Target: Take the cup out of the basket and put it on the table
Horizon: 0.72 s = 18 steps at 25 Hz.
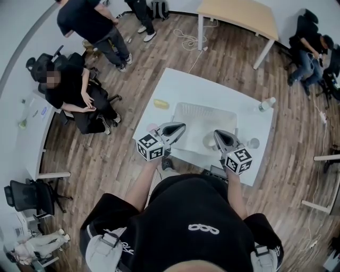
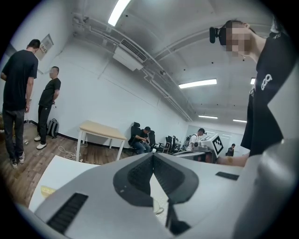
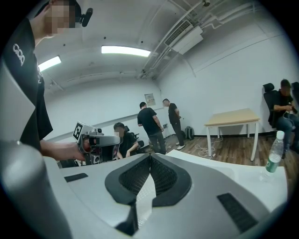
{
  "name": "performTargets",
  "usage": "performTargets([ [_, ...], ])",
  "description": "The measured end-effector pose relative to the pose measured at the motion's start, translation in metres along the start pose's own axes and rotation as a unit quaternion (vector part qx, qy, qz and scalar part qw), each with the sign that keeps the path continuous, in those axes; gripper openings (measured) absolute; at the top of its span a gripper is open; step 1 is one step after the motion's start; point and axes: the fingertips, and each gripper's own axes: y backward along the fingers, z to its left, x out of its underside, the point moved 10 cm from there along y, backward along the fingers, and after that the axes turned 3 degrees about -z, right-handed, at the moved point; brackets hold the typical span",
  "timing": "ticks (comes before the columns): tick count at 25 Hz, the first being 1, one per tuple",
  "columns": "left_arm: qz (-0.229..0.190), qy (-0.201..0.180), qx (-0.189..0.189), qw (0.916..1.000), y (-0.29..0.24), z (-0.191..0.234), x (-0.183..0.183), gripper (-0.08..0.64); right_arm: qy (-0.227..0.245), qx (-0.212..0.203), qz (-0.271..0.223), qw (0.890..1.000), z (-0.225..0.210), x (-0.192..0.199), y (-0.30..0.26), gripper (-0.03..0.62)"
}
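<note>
The left gripper (image 1: 179,127) and the right gripper (image 1: 217,133) are both held out over the near edge of the white table (image 1: 191,85), one in each of the person's hands. They point at the white basket (image 1: 204,106) that sits in the middle of the table. In the left gripper view the left gripper (image 2: 153,154) has its dark ribbed pads (image 2: 140,173) pressed together at the tips, with nothing caught between them. The right gripper (image 3: 150,156) looks the same in its own view: jaws closed and empty.

The cup (image 1: 209,141) – a pale round shape – is inside the basket at its near right corner, just beside the tip of the right gripper (whether the two touch cannot be told from above).

Also on the table are a yellow thing (image 1: 161,104) to the left of the basket and a bottle (image 1: 267,104) near the far right edge. A wooden table (image 1: 239,16) stands well behind.
</note>
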Motion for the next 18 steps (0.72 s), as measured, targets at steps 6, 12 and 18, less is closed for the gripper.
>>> performTargets([
  [6,0.008,-0.002,0.004,1.0000,-0.010,-0.004,0.003,0.008,-0.001,0.012,-0.003,1.000,-0.009,0.001,0.011,0.025],
  [12,0.008,-0.002,0.002,1.0000,-0.016,-0.003,0.003,0.008,-0.005,0.030,-0.004,1.000,-0.021,0.003,0.023,0.025],
  [18,0.016,-0.007,0.004,0.9998,-0.016,-0.004,-0.001,0.008,-0.010,0.046,-0.004,0.999,-0.023,0.002,0.032,0.025],
])
